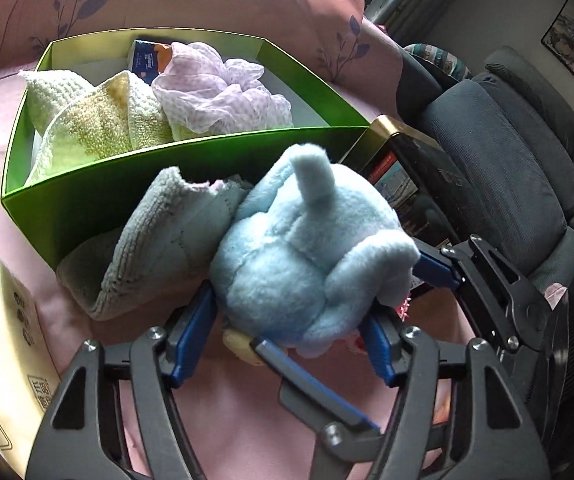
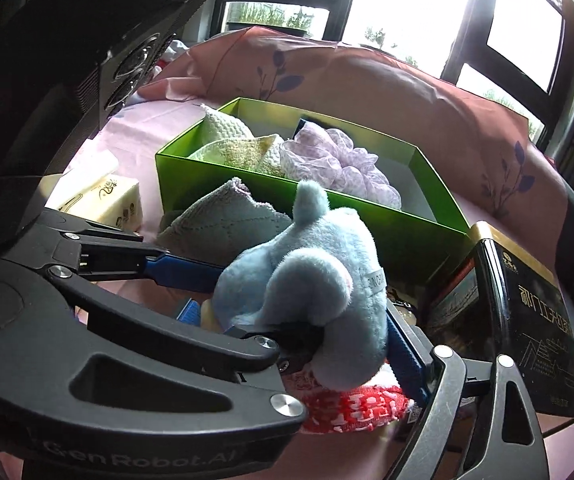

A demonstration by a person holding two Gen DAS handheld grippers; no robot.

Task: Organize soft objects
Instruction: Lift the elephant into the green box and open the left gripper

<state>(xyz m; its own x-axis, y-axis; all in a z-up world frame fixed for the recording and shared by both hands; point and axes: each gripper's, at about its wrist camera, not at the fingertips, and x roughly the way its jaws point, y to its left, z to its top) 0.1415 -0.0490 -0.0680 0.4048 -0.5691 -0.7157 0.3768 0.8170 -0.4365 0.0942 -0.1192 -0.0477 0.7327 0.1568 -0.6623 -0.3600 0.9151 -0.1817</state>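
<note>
Though faint leftward — red knit [image 2: 351,404] under plush [image 2: 319,276].

Bright window [image 2: 407,4] glare, fisheye-warped edges

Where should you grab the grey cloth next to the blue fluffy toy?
Probably the grey cloth is best pinched at its raised, folded top edge, coming from above on the side away from the blue plush toy. That edge stands up free near the green box, while the rest lies flat or is crowded by the toy.
</note>
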